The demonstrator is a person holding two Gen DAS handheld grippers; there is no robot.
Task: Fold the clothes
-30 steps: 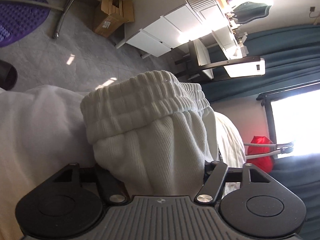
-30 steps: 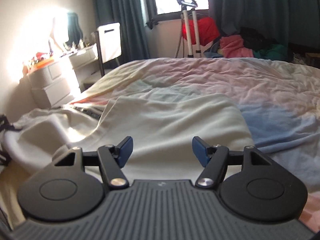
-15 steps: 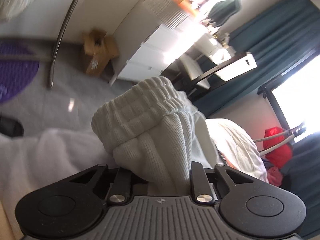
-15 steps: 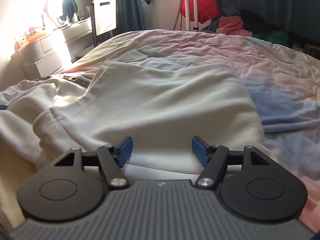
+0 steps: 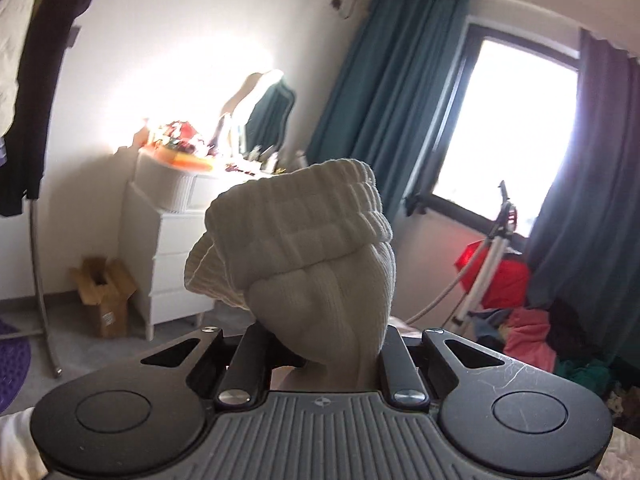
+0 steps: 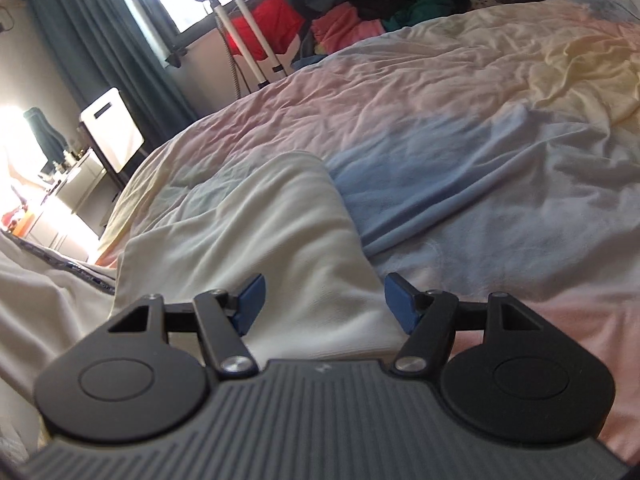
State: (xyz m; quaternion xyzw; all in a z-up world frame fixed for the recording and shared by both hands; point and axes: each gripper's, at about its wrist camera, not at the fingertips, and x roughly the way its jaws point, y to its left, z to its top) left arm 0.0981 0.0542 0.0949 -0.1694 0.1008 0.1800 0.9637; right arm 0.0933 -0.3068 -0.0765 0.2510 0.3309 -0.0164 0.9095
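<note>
Between left gripper point(image 5: 320, 354) jaws: ribbed cuff point(image 5: 296, 236) clamped; right gripper point(image 6: 325, 300) jaws apart above sweatshirt point(image 6: 256, 232).

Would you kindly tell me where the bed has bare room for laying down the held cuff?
Open duvet lies right of the cream garment, ahead of the right claw. Left of the garment, white fabric crowds the bed's edge. The left claw grips the ribbed cuff.

Your left gripper point(image 5: 320, 344) closed around the garment cuff point(image 5: 296, 236), dresser point(image 5: 168, 248) behind it, your right gripper point(image 6: 324, 300) spread over the garment point(image 6: 248, 240) on the bed point(image 6: 480, 128).
</note>
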